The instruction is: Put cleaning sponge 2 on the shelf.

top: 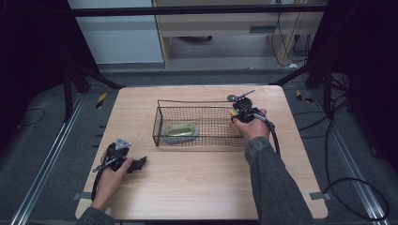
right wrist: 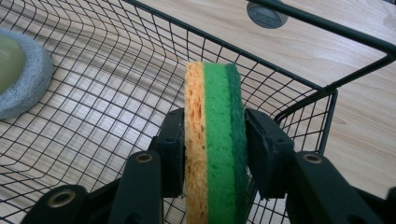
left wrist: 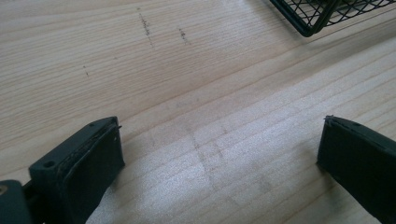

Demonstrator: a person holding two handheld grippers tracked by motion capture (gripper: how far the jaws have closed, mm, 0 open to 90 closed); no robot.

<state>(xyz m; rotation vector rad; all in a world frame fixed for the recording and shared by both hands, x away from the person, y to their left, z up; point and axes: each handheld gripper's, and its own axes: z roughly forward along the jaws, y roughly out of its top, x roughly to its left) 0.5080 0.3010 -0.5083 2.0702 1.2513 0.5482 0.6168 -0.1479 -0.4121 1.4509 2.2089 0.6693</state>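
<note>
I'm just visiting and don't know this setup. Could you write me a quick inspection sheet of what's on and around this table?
Surface: pale wooden table, faint scuff marks.
Job's things: black wire basket; layered orange and green sponge held on edge over the basket's right end.
Other items: grey pad with an olive top lying in the basket's left end; grey round fitting in the tabletop behind the basket.
Grippers: left gripper open, low over bare wood; right gripper shut on the sponge.
Cables: one trails from each gripper; more lie on the floor at right.
Surroundings: dark frame, floor rails, pale cabinet behind.
</note>
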